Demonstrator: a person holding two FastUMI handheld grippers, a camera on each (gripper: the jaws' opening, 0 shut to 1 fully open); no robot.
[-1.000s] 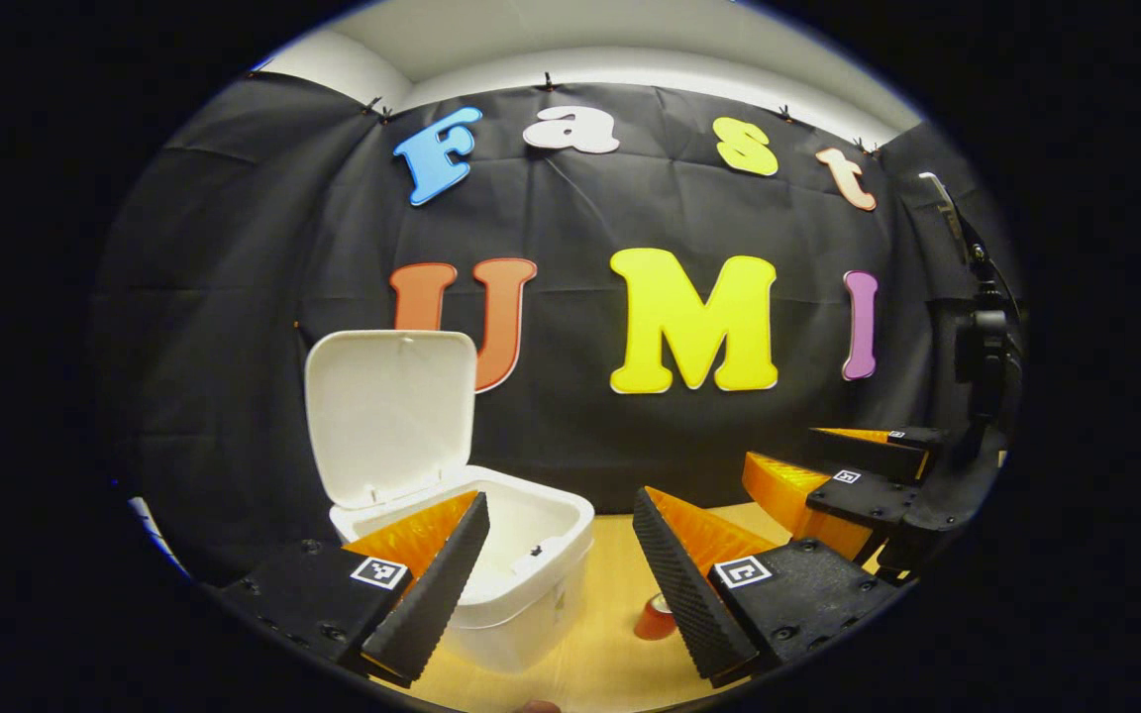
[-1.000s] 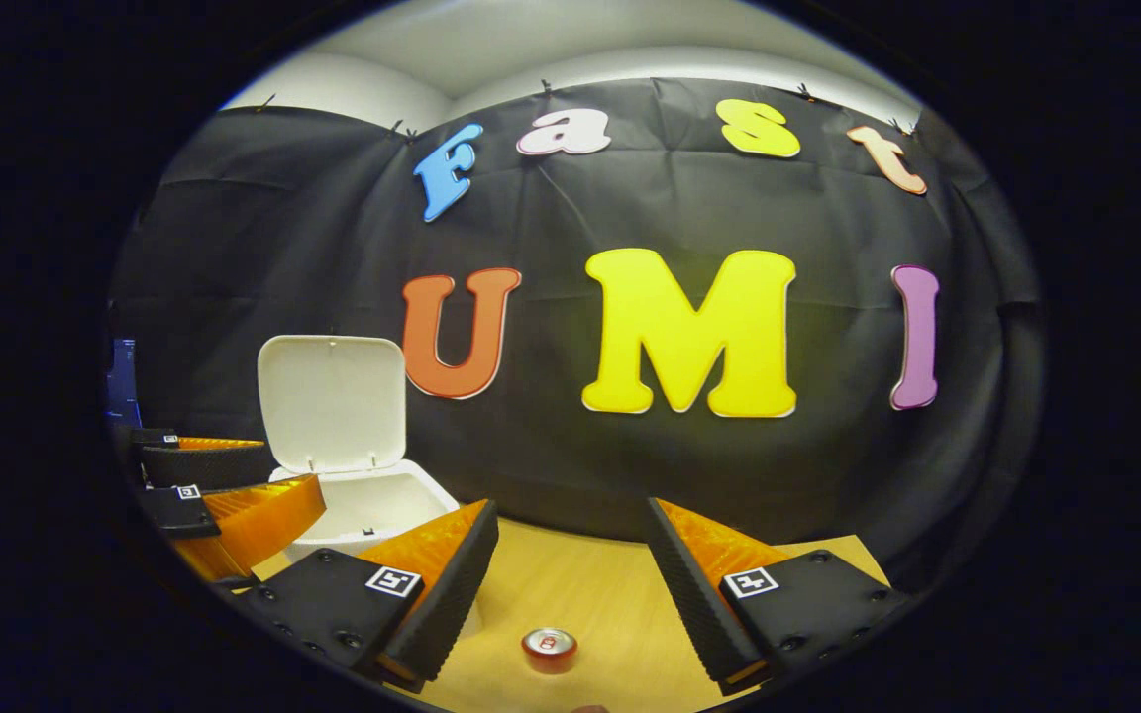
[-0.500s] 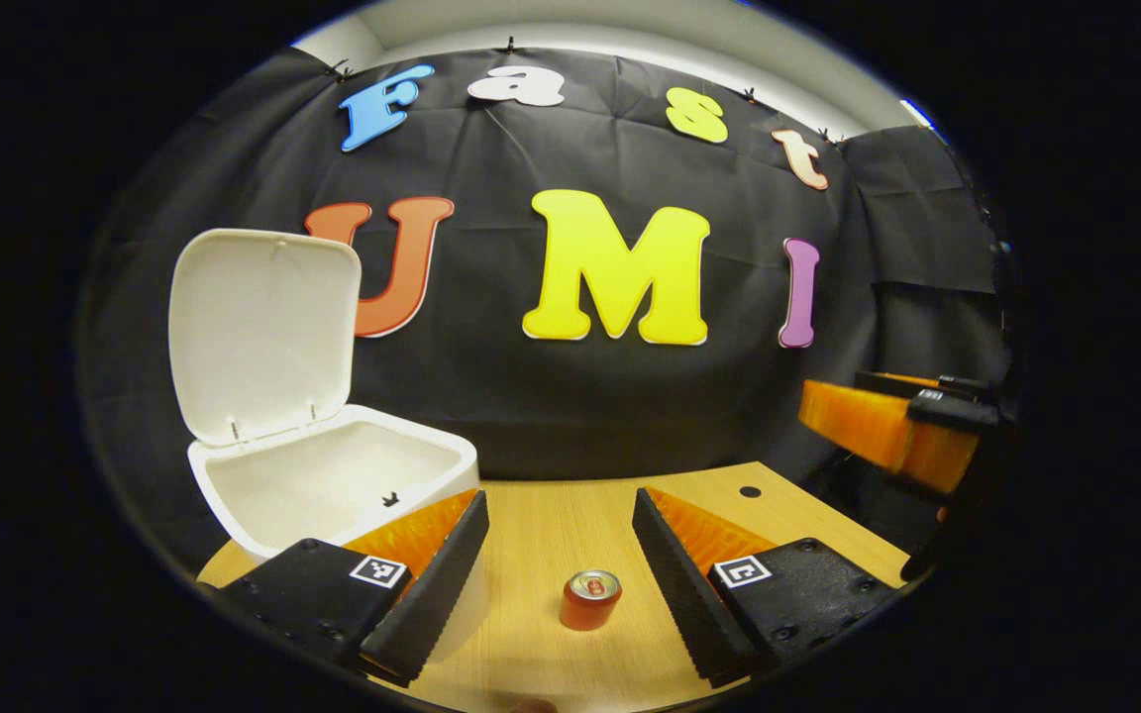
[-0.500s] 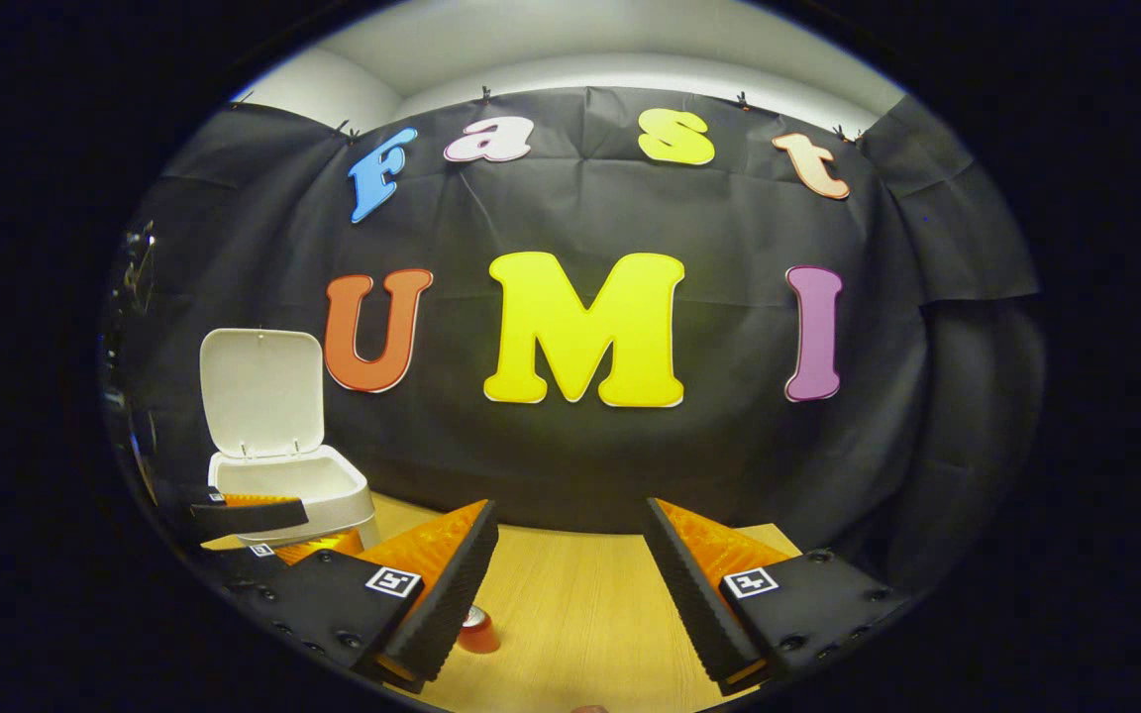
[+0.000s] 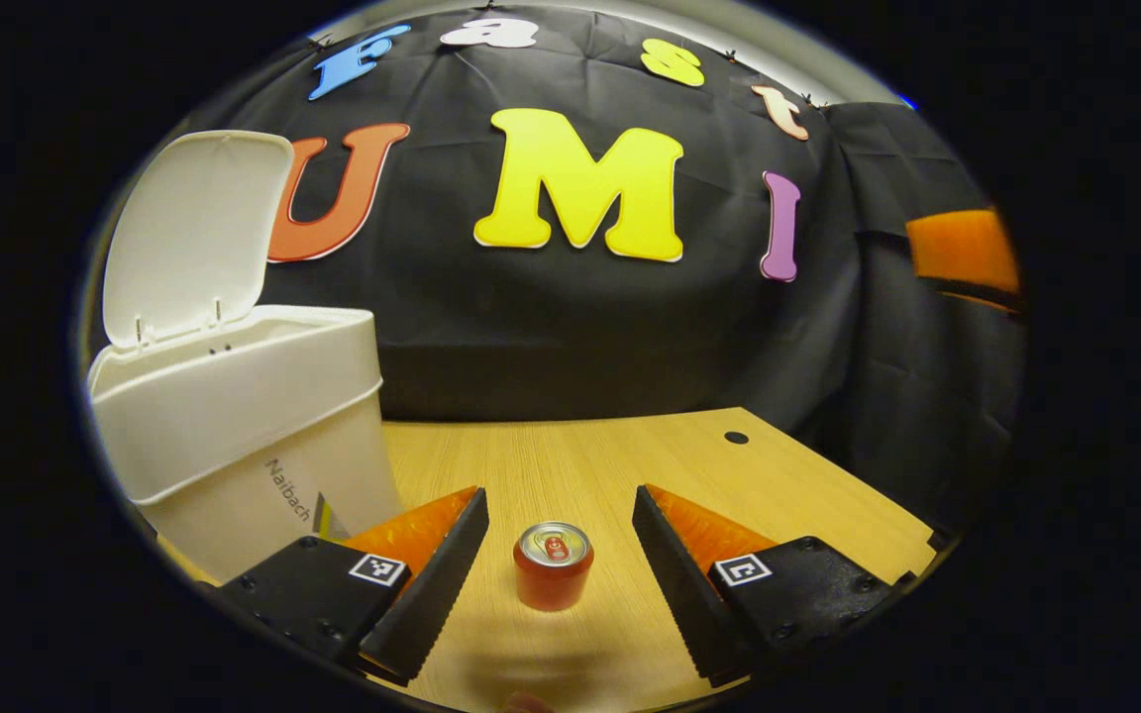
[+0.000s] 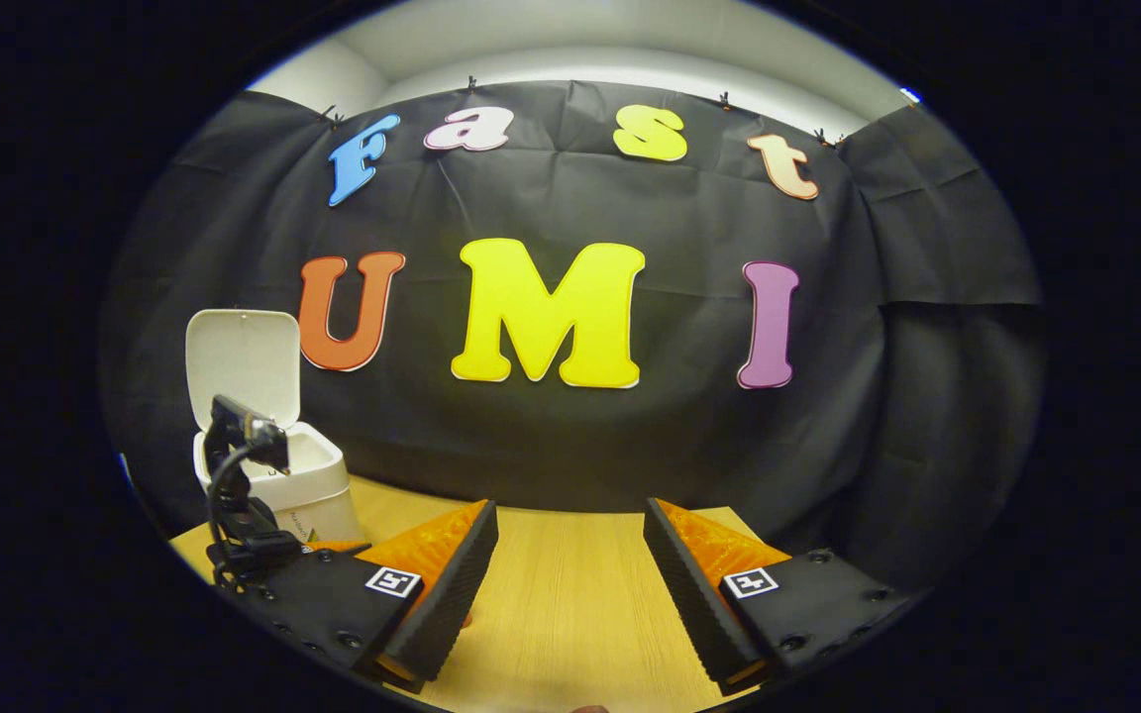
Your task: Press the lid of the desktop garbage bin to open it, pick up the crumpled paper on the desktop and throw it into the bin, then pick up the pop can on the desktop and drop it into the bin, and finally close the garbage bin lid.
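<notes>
A red pop can (image 5: 553,566) stands upright on the wooden table (image 5: 610,465), in the gap of my left gripper (image 5: 559,498). That gripper is open and neither finger touches the can. The white garbage bin (image 5: 234,426) stands at the left with its lid (image 5: 189,233) raised upright; its inside is hidden from this low angle. In the right gripper view, my right gripper (image 6: 570,507) is open above the bare table (image 6: 570,594) with nothing between its fingers. The bin (image 6: 283,480) and its raised lid (image 6: 239,361) sit far left there, behind the left gripper's body and cable (image 6: 244,495).
A small round hole (image 5: 736,437) marks the table toward its far right corner. The black cloth wall closes the back right behind the table. A blurred part of the right gripper (image 5: 962,253) hangs high at the right edge of the left gripper view.
My left gripper has come down low to the table, and the can now stands between its fingers. My right gripper has drifted right, away from the bin, and the can has left its view.
</notes>
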